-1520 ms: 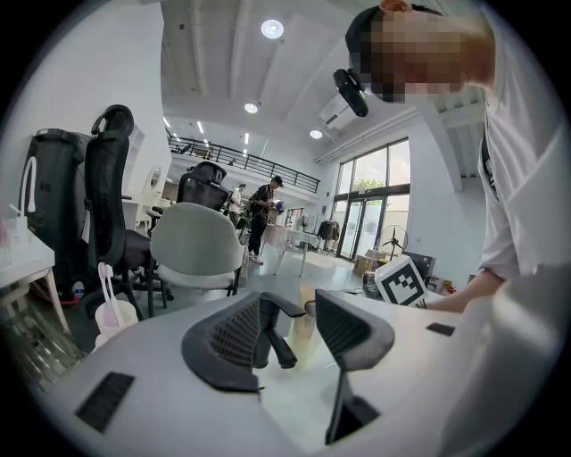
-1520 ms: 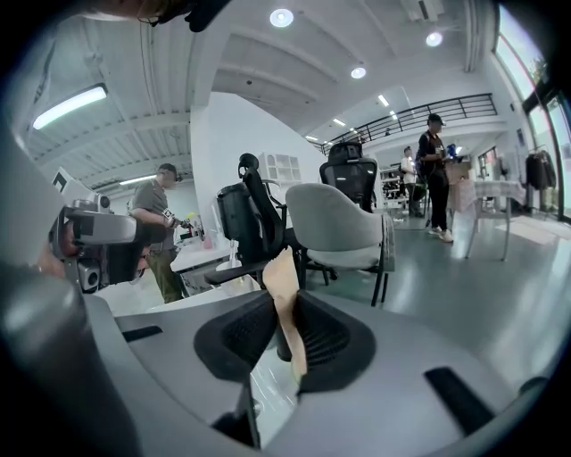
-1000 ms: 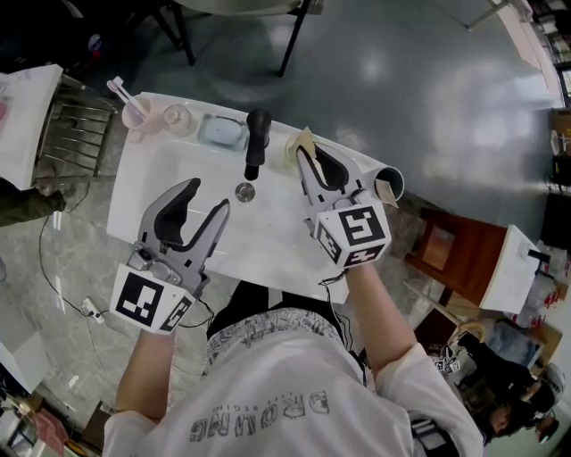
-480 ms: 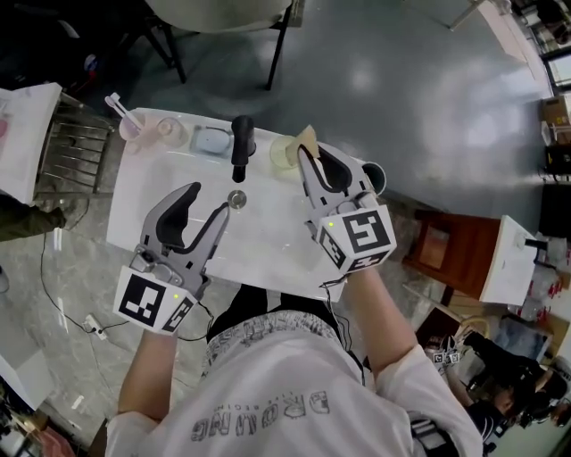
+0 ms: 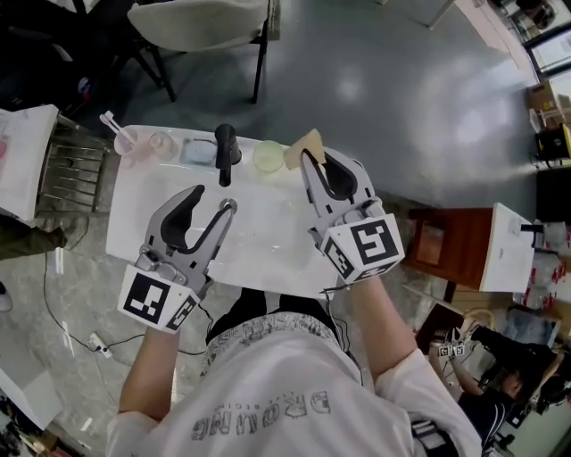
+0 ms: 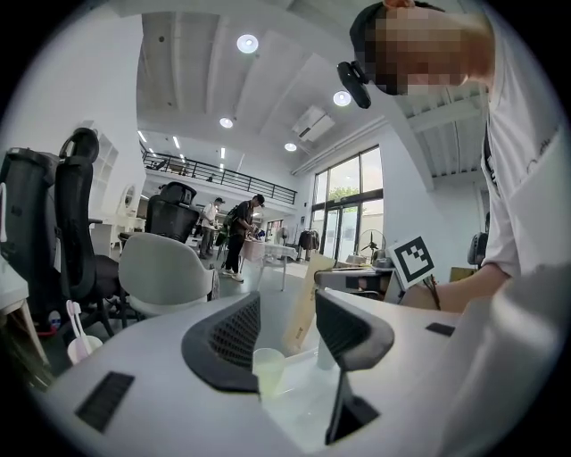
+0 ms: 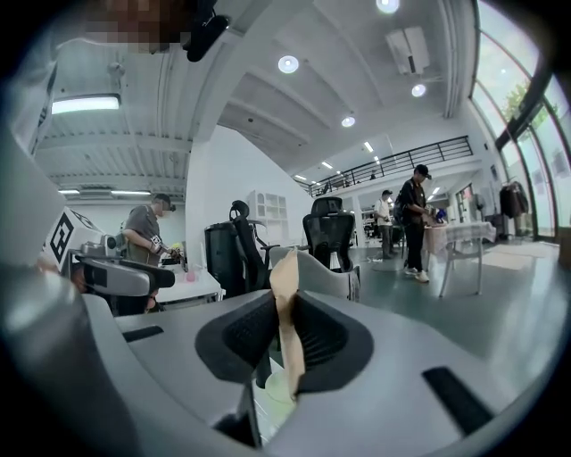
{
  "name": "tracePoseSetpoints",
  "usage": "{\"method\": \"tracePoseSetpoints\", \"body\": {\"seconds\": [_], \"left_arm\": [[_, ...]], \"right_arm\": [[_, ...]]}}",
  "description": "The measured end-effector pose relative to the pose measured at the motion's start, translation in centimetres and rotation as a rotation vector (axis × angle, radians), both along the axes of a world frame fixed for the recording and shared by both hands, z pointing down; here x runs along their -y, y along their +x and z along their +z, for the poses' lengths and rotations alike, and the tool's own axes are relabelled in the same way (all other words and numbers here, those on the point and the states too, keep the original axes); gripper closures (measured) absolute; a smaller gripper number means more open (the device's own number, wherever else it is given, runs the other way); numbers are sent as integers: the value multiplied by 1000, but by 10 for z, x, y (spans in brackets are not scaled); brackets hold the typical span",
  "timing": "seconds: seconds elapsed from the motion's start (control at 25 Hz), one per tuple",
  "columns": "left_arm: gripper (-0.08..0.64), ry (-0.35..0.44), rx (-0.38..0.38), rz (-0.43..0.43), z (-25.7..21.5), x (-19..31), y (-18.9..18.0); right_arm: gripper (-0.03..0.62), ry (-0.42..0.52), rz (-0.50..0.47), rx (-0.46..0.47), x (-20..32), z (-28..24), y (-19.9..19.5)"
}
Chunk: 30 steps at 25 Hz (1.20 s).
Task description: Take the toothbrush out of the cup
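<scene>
A pink cup (image 5: 125,140) with a white toothbrush (image 5: 111,121) in it stands at the far left corner of the white washbasin top (image 5: 134,223). It also shows in the left gripper view as the cup (image 6: 82,346) with the brush (image 6: 75,318). My right gripper (image 5: 314,156) is shut on a flat tan cardboard-like packet (image 5: 306,145). It holds the packet upright above a pale green cup (image 5: 268,155). The packet (image 7: 285,303) runs between the pads. My left gripper (image 5: 212,198) is open over the basin with nothing held.
A clear cup (image 5: 161,143), a blue soap dish (image 5: 198,152) and a black tap (image 5: 225,150) line the back of the basin. A metal rack (image 5: 76,165) stands to the left, a chair (image 5: 201,22) behind, and a brown stool (image 5: 446,254) to the right.
My right gripper has risen with the tan packet still in its jaws. The left gripper has lifted a little and stays open. The basin looks smaller and lower in view.
</scene>
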<state>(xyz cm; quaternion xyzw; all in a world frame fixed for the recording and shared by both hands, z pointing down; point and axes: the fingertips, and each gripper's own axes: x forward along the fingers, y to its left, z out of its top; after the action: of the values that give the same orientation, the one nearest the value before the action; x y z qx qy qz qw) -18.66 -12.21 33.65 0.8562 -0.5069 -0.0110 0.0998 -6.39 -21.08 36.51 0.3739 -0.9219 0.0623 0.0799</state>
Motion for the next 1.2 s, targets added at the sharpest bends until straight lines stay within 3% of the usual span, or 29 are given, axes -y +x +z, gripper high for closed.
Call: {"method": "tracePoseSetpoints", "body": {"seconds": [1.2], "left_arm": [[348,93,0,240,-38,-3,83]], "right_arm": [[531,40,325,42,-67,-40,142]]}}
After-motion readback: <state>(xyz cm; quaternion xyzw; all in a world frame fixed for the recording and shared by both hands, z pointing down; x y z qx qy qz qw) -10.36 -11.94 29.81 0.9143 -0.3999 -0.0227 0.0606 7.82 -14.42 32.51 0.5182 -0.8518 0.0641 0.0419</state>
